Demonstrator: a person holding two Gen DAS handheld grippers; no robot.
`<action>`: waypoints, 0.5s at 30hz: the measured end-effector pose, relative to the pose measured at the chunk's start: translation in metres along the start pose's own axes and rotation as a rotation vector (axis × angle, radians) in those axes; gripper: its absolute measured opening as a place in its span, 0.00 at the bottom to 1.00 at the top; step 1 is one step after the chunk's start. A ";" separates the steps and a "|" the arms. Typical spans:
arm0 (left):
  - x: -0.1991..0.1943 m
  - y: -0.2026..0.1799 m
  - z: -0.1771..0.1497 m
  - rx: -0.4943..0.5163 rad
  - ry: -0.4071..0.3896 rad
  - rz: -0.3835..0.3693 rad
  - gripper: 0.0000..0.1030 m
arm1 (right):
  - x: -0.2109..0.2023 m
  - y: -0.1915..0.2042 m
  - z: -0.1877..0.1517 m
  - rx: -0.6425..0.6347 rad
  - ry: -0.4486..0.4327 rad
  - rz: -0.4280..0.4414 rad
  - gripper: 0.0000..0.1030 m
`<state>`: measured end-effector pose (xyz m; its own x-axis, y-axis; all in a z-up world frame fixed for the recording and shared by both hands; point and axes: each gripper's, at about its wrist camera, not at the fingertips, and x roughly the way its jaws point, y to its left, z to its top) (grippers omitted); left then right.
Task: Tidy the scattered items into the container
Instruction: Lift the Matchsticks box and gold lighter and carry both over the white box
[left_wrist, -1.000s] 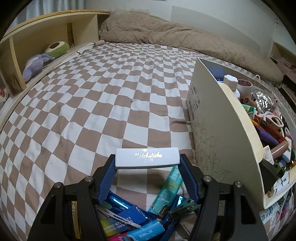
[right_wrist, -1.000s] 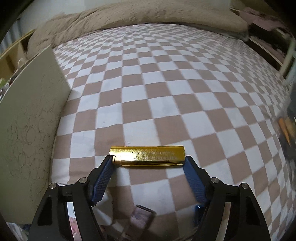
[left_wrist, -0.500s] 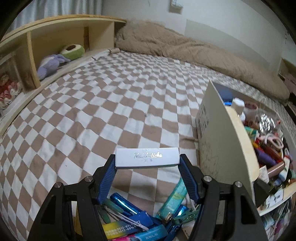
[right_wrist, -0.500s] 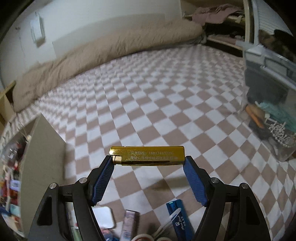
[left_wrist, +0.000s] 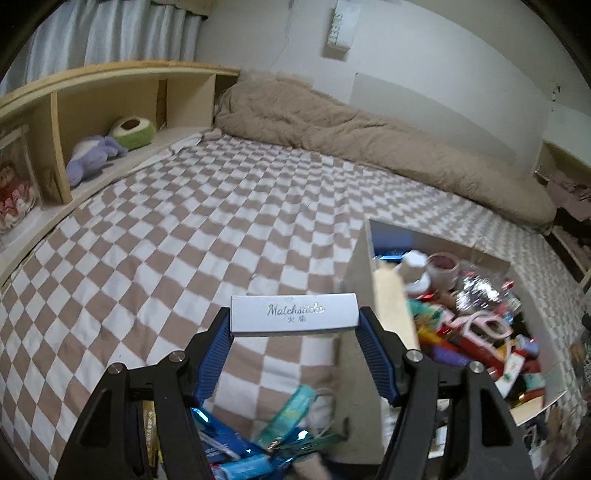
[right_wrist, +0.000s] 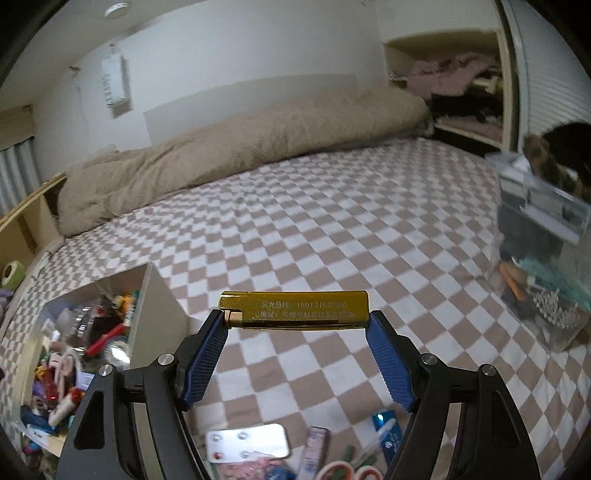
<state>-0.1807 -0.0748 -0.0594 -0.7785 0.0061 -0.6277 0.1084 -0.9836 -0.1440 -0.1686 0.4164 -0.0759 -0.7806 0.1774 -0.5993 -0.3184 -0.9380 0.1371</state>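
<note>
The left gripper (left_wrist: 294, 321) is clenched on a white matchbox (left_wrist: 293, 313) lettered "Matchsticks", its blue pads pressing the box's two short ends so that it lies crosswise above the checkered bedspread (left_wrist: 177, 236). Just to the right of it stands the container (left_wrist: 384, 295), a pale open box already crowded with tubes, small jars, pink scissors and other odds and ends. Below the left gripper lies a heap of scattered items (left_wrist: 258, 443): blue packets, a teal tube, pens. The right gripper (right_wrist: 295, 321) grasps a gold lighter-shaped case (right_wrist: 293, 309) by its ends, also held level above the bedspread, with printed characters on its face. In the right wrist view the container (right_wrist: 155, 314) sits to the lower left, apart from the gold case, and a blister pack of pills (right_wrist: 247, 446), a blue pen packet (right_wrist: 386, 432) and scissors handles lie on the bed under the gripper. A beige duvet (left_wrist: 369, 140) is bunched along the far wall, and plush toys (left_wrist: 107, 147) rest in a wooden shelf niche at the left
</note>
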 end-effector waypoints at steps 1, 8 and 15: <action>-0.001 -0.005 0.002 0.007 0.000 -0.007 0.65 | -0.002 0.004 0.003 -0.006 -0.007 0.011 0.75; -0.006 -0.040 0.020 0.050 -0.012 -0.042 0.65 | -0.014 0.035 0.018 -0.033 -0.032 0.098 0.75; -0.015 -0.076 0.041 0.077 -0.033 -0.098 0.65 | -0.019 0.074 0.033 -0.089 -0.052 0.154 0.75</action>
<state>-0.2030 -0.0080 -0.0079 -0.8030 0.0981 -0.5878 -0.0161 -0.9896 -0.1432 -0.1949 0.3528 -0.0286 -0.8439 0.0430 -0.5348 -0.1465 -0.9774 0.1525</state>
